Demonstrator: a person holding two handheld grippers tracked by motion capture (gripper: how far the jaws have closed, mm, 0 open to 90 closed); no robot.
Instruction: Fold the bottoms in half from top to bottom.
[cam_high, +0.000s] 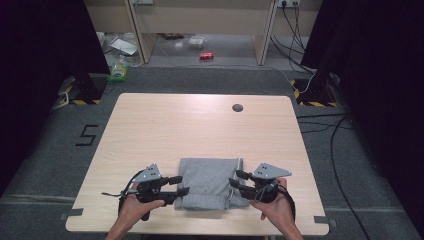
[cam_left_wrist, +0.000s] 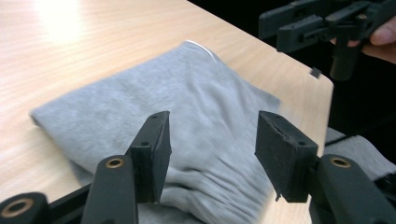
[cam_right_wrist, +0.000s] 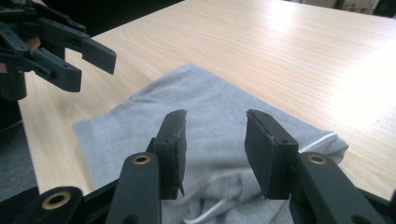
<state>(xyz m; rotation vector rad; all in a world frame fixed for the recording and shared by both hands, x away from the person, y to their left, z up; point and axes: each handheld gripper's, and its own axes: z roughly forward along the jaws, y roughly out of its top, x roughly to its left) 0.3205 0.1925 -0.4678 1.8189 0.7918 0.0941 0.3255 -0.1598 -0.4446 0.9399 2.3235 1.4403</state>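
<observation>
While held low over the near edge of the bench (cam_high: 200, 120), left tool (cam_high: 181, 185) with jaws spread wide, nothing between them, tips just at the left edge of the folded grey garment (cam_high: 210, 182). Seen along its own jaws in the left gripper view, left tool (cam_left_wrist: 212, 140) gaping above the rumpled grey cloth (cam_left_wrist: 187, 107), not gripping it. Right tool (cam_high: 236, 180) likewise parted, jaws empty, tips at the garment's right edge; in the right gripper view, right tool (cam_right_wrist: 215, 140) poised over the grey fabric (cam_right_wrist: 210, 107), with a thin white cord or trim (cam_right_wrist: 205, 214) showing among the folds near the jaws. Each tool facing the other across the cloth. Left hand (cam_high: 134, 207) and right hand (cam_high: 276, 206) wrapped round the handles, forearms entering from the near side. Garment lying flat near the front edge of the light wooden bench, about midway along it. Farther back on the bench, a small dark round spot (cam_high: 237, 107). Beyond, on the grey floor (cam_high: 50, 150), a red can (cam_high: 206, 56) and trailing cables (cam_high: 320, 125).
</observation>
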